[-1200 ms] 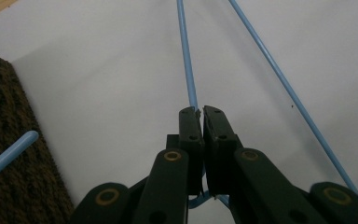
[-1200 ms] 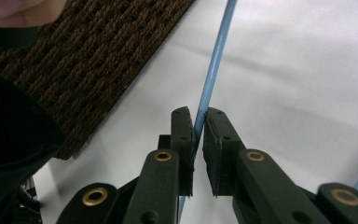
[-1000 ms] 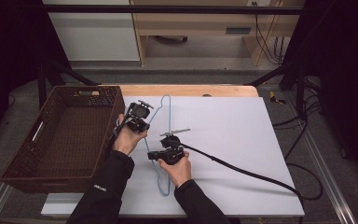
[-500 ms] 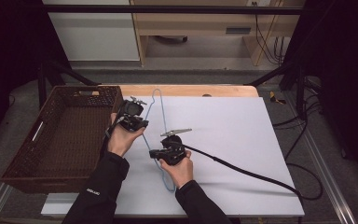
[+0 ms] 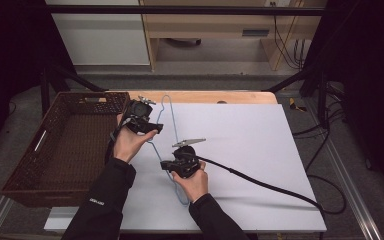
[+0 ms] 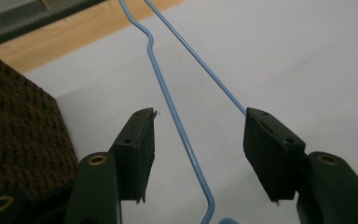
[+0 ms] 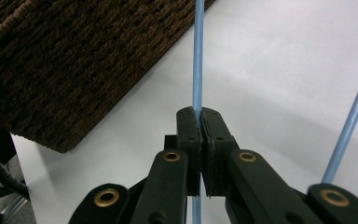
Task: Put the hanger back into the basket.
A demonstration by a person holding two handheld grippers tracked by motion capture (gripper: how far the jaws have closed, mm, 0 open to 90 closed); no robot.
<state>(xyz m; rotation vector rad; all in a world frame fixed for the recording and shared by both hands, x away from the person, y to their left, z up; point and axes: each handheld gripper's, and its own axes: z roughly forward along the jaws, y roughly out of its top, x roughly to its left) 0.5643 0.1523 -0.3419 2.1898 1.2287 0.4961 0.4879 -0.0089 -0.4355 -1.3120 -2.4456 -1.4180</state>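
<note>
Lying on the white worktop (image 5: 260, 150) beside the wicker basket (image 5: 55, 150), the blue wire hanger (image 5: 167, 112) is pinched by the right gripper (image 7: 200, 116), jaws clamped. The left gripper (image 6: 198, 135) has just been opening; a hanger wire runs untouched between its parted jaws. No readable writing.

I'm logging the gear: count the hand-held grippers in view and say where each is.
2. The left hand-held gripper is beside the basket, jaws open around the blue hanger. The right hand-held gripper is at mid-table, clamped on the hanger wire.
</note>
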